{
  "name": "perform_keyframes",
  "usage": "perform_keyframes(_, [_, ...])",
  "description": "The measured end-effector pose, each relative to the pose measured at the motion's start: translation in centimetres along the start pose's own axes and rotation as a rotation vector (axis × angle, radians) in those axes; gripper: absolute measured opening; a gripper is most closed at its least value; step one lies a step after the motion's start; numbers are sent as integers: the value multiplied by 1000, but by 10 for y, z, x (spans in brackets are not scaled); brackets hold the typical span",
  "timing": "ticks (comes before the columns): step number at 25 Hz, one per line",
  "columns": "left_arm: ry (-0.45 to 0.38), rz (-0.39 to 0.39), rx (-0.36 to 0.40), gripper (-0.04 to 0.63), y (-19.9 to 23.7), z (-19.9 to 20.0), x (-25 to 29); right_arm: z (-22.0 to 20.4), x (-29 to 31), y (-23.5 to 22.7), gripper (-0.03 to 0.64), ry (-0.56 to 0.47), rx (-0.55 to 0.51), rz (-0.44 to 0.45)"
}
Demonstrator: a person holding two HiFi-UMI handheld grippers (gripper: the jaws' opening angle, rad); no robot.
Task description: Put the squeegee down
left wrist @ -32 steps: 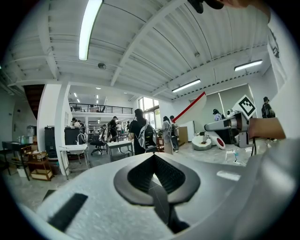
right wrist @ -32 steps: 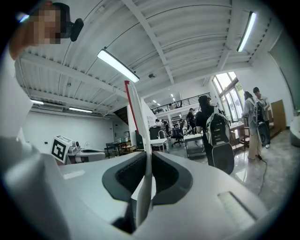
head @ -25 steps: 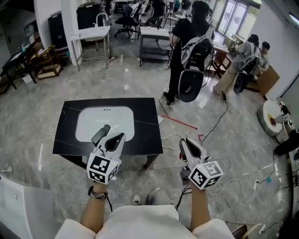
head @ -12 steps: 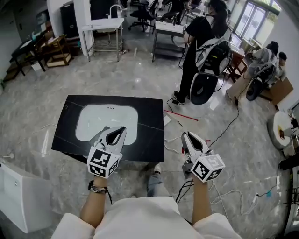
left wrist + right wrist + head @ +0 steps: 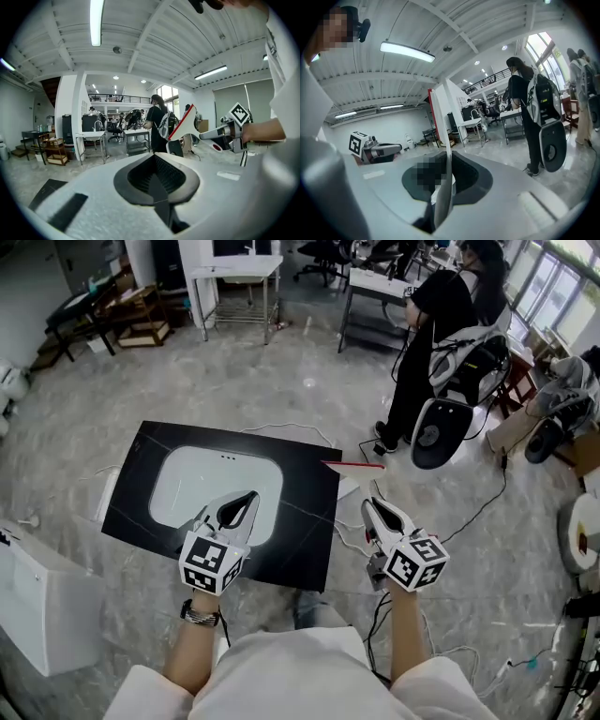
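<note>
Head view: from above, steeply down over the table [image 5: 305, 521] and both grippers.
Left gripper view: on the left gripper [image 5: 246, 496], close behind its jaws, facing the far room (roughly level).
Right gripper view: likewise on the right gripper [image 5: 368, 506].
Shared: standing person [image 5: 436, 324], far right, in all three.

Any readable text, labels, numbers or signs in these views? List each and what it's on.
No words, brands or numbers can be read in any view.
On the left gripper and the right gripper: black-and-white square markers, patterns only, no text.
On the left gripper's grey body, a pale rectangular patch: too blurred to read.
</note>
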State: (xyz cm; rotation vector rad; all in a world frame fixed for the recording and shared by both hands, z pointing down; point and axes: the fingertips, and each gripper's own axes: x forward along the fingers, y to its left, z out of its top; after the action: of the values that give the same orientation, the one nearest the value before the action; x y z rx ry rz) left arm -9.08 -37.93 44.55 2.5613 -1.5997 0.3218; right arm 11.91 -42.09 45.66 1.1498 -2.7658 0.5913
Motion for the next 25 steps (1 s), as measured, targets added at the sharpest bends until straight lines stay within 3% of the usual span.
perform_keyframes(14, [110, 160, -96, 0, 33, -45, 52, -70, 117, -58, 43, 251, 191, 239])
perform_keyframes(25, [195, 234, -151, 0, 47, -77, 71, -128, 183, -83, 43, 419, 242, 327])
